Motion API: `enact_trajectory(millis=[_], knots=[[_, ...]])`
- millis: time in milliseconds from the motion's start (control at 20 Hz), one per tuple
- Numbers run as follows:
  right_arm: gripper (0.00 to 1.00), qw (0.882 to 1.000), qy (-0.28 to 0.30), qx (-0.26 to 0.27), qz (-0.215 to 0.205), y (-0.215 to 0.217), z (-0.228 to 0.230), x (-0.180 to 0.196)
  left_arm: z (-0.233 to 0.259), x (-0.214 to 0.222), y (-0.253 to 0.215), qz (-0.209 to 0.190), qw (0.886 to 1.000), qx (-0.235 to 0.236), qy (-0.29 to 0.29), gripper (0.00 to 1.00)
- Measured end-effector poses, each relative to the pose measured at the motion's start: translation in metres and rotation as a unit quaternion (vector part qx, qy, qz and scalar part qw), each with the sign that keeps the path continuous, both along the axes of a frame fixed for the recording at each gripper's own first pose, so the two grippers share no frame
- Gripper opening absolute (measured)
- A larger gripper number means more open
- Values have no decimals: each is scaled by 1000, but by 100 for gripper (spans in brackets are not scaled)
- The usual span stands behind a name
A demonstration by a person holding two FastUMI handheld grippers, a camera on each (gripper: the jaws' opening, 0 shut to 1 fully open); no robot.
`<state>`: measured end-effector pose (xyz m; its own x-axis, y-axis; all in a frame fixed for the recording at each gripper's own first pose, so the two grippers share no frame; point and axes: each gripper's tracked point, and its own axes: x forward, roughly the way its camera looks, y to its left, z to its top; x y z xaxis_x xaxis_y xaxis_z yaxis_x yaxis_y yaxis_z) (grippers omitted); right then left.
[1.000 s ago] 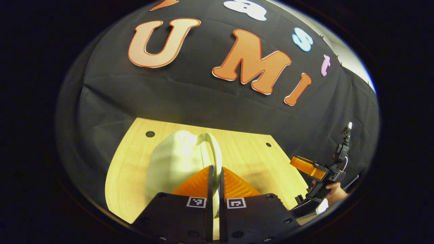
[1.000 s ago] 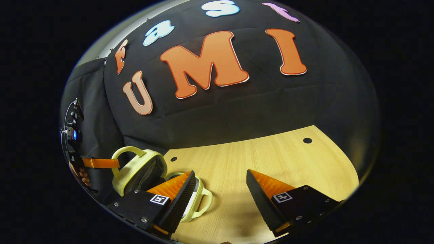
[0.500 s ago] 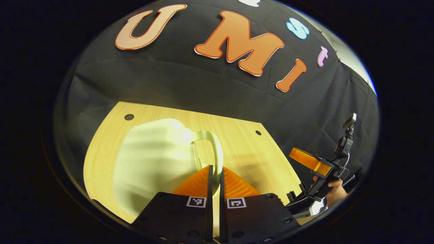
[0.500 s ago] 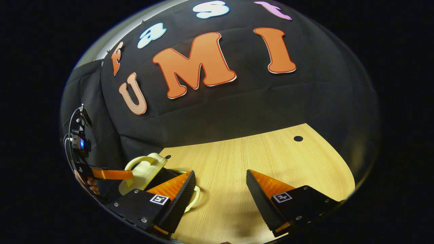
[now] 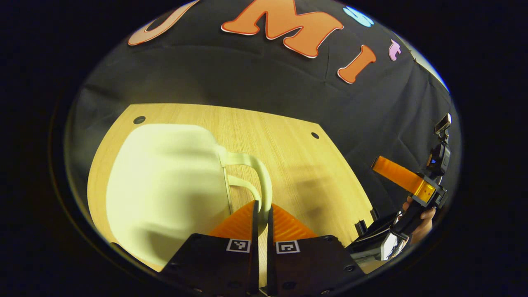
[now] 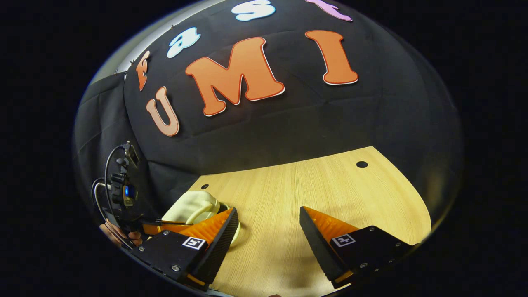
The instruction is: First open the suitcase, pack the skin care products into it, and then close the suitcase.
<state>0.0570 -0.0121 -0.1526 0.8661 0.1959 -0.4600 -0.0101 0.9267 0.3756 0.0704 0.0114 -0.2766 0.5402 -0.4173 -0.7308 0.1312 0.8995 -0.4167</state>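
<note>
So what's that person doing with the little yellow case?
A person holds a gripper in each hand over a wooden table. The left gripper is pinched shut on the handle of a pale yellow suitcase, whose lid looks almost down on the table. The right gripper hangs open over bare table beside it, holding nothing. No skin care products can be seen from here.

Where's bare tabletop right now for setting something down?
Bare wood runs from the suitcase handles rightward to the table edge, between the open right gripper fingers too. Crowded at the suitcase, where the left gripper pinches a handle.
</note>
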Motion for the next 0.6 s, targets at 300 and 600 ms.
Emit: enact_trajectory(millis=[300, 600], knots=[[95, 1000, 5, 1, 2, -3, -6, -2, -36, -11, -17, -6, 999, 27, 17, 8], [95, 1000, 3, 1, 4, -8, -5, -2, -49, -12, -21, -31, 988, 152, -28, 8]])
